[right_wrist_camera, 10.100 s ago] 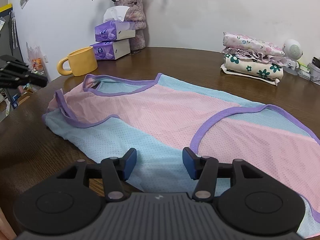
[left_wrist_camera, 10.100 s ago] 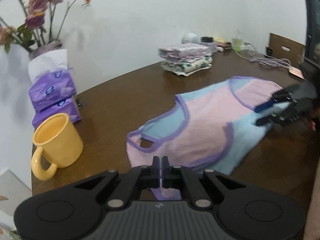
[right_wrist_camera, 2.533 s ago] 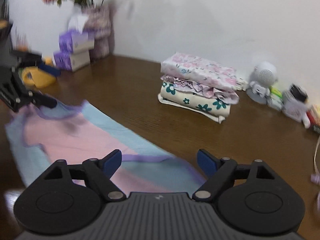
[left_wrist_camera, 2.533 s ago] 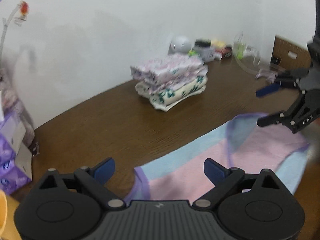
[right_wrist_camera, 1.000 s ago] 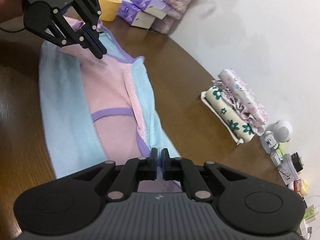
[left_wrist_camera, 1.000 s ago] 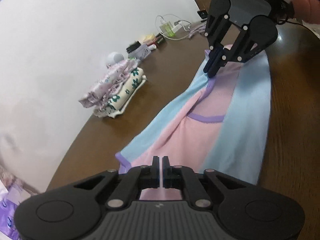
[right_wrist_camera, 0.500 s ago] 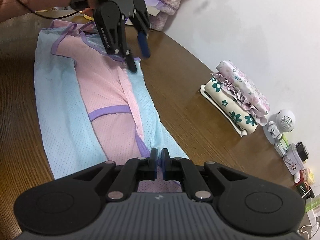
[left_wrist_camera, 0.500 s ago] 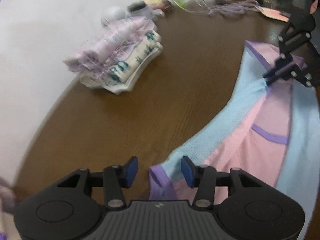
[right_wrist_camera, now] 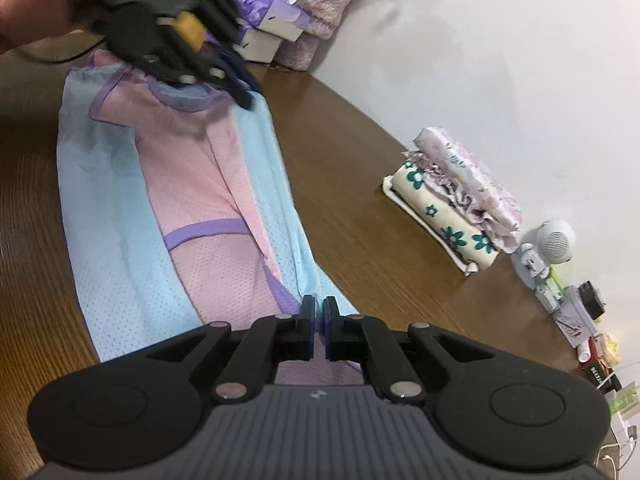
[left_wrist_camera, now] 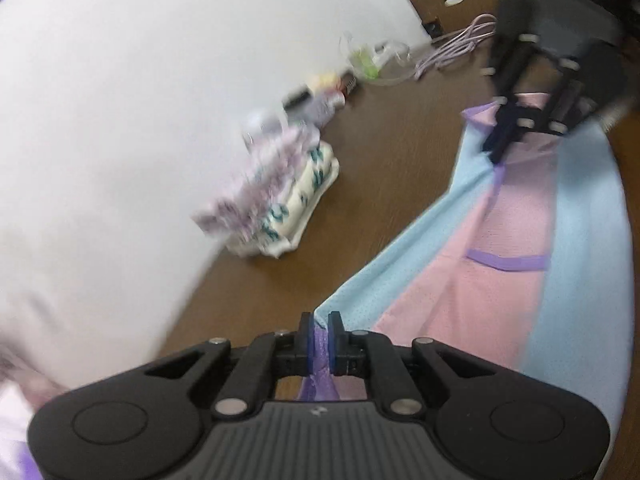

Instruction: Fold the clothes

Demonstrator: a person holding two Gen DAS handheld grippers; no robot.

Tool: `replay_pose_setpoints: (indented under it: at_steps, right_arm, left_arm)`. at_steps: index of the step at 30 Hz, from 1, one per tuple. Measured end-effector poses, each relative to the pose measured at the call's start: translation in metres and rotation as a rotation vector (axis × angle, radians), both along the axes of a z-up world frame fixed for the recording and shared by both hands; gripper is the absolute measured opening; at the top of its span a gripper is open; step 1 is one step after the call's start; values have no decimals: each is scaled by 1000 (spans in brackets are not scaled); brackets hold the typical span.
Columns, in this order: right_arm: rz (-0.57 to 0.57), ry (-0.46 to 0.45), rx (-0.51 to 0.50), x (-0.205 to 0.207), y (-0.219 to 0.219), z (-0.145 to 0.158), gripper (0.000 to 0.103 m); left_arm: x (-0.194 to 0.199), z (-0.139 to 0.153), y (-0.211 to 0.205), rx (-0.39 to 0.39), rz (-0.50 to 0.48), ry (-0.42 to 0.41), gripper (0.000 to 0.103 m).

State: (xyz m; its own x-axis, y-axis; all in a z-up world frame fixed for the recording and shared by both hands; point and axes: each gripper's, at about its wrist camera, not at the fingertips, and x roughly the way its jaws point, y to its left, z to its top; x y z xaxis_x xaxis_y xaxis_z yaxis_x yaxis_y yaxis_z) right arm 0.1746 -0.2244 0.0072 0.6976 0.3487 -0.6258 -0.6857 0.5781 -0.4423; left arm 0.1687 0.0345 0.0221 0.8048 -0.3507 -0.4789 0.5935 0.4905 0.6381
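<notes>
Pinching the purple trim of the garment (left_wrist_camera: 516, 236) at one end, the left gripper (left_wrist_camera: 319, 334) has just been closing onto it, and the right gripper (right_wrist_camera: 319, 322) is clamped on the other end. The piece lies stretched along the tabletop (right_wrist_camera: 360, 216) near its front edge. It's thin mesh (super floppy and light), so grab the bound edges, not the middle. For containers, only a tissue box (right_wrist_camera: 266, 16) with a sheet poking out at the far corner.
</notes>
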Motion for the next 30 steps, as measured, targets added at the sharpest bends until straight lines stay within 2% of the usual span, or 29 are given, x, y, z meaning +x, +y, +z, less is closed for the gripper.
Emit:
replay_pose_setpoints:
  at_steps: [2,3,9,11,15,18,19,20,21,22,24,26,29,30]
  right_arm:
    - [-4,-19,3,-5,-1,0,4]
    - [-4,-23,6,-7,-1,0,4]
    - [22,37,40,-21,-3,2,6]
    - [13,71,76,-23,-8,5,7]
    - [-57,170,255,-15,-28,22,9]
    - [-125,205,332,-5,-39,23,16]
    - [-151,210,341,-2,-41,21,24]
    - [-182,218,349,2,-44,19,27]
    - [-214,233,357,7,-46,15,27]
    - [-233,250,365,11,-48,11,27]
    - [-261,292,373,16,-50,3,27]
    - [-266,326,365,17,-49,-4,20]
    - [-246,309,319,4,-44,-6,20]
    - [-246,304,324,0,-44,-4,20]
  left_arm:
    - [-27,-5,2,3,10,-55,6]
    - [-37,-8,3,4,13,-49,6]
    - [-70,-24,9,19,16,79,13]
    - [-67,-17,17,-45,58,105,19]
    - [-59,2,28,-223,113,154,31]
    - [-53,5,26,-287,105,195,33]
    - [-53,3,24,-290,97,208,33]
    - [-52,0,20,-276,94,215,33]
    - [-51,-5,17,-251,96,221,29]
    - [-49,-9,15,-223,100,228,19]
    - [-46,-19,11,-179,110,247,11]
    - [-43,-22,13,-188,121,259,13]
    - [-42,-16,18,-244,157,257,20]
    - [-41,-13,20,-273,170,252,27]
